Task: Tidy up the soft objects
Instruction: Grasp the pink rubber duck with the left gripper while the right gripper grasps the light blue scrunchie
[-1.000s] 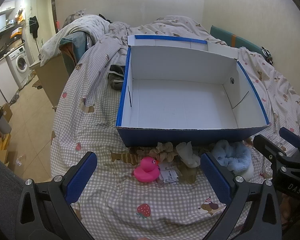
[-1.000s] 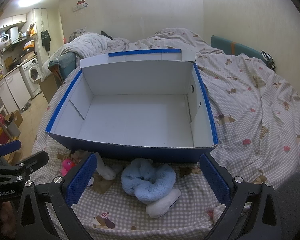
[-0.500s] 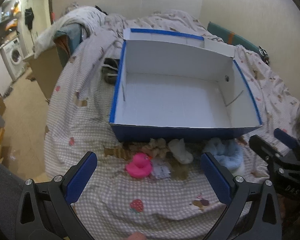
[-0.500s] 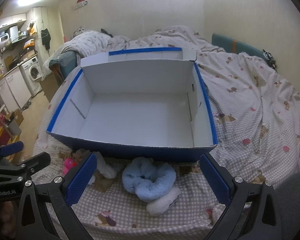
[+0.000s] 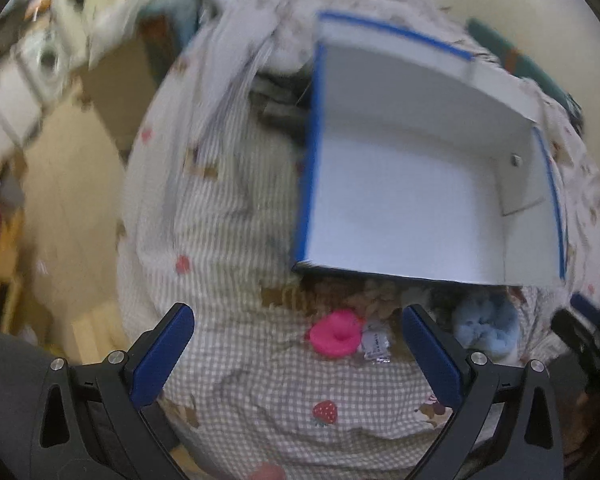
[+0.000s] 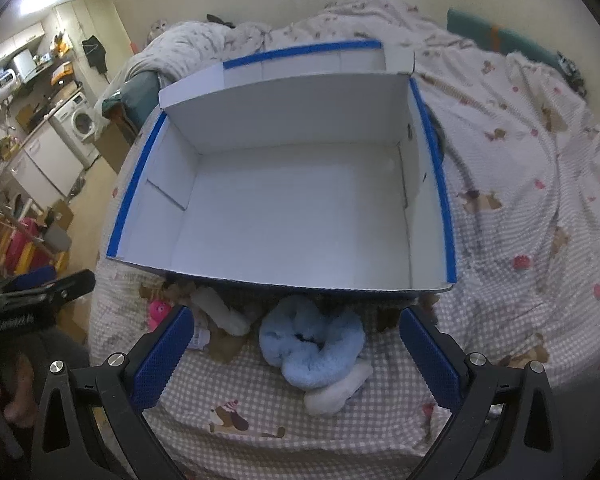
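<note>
An open white box with blue edges [image 6: 446,216] stands empty on the bed; it also shows in the left wrist view [image 5: 306,184]. In front of it lie a pink rubber duck [image 5: 334,336], a fluffy light-blue scrunchie [image 6: 312,344], a white soft piece [image 6: 336,390], a beige scrunchie [image 5: 376,300] and a small white packet [image 5: 374,344]. My left gripper [image 5: 298,354] is open and empty, above the bed just before the duck. My right gripper [image 6: 296,354] is open and empty, with the blue scrunchie between its fingers' line of sight.
The checked bedspread [image 6: 520,184] covers the bed; its left edge drops to the floor [image 5: 68,200]. A rumpled duvet [image 6: 204,44] lies behind the box. A washing machine [image 6: 82,124] and cluttered shelves stand at the far left.
The left gripper has swung left and tilted down; its view is now blurred and the box sits to the right. The right gripper has risen and looks more steeply into the box.
</note>
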The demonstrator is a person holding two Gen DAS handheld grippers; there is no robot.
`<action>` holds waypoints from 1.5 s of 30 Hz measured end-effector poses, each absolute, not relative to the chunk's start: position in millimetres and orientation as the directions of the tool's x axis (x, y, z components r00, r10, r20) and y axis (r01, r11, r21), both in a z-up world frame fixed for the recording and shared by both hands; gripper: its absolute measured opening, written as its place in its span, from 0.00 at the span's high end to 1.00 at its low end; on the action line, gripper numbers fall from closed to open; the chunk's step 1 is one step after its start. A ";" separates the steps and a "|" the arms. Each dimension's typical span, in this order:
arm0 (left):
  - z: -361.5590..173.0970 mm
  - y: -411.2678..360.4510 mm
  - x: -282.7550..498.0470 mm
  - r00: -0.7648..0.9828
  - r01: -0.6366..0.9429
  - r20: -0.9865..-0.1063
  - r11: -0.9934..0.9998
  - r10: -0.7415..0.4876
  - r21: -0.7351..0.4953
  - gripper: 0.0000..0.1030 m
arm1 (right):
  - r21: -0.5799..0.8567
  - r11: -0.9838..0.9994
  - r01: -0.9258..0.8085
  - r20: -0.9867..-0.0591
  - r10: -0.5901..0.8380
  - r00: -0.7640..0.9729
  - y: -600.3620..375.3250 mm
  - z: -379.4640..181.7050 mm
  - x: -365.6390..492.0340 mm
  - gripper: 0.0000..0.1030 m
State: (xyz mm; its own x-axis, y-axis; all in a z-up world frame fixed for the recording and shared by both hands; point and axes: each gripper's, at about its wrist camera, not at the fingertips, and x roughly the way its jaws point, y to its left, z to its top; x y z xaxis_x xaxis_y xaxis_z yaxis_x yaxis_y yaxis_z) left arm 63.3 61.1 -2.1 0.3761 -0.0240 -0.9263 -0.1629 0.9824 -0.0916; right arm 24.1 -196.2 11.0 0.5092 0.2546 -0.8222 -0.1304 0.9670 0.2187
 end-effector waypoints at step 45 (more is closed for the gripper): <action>-48.2 73.3 55.0 0.270 -0.126 -0.961 0.987 -0.058 -0.095 0.76 | 0.342 0.939 0.045 -0.921 0.325 0.214 -211.0 -85.5 64.5 0.33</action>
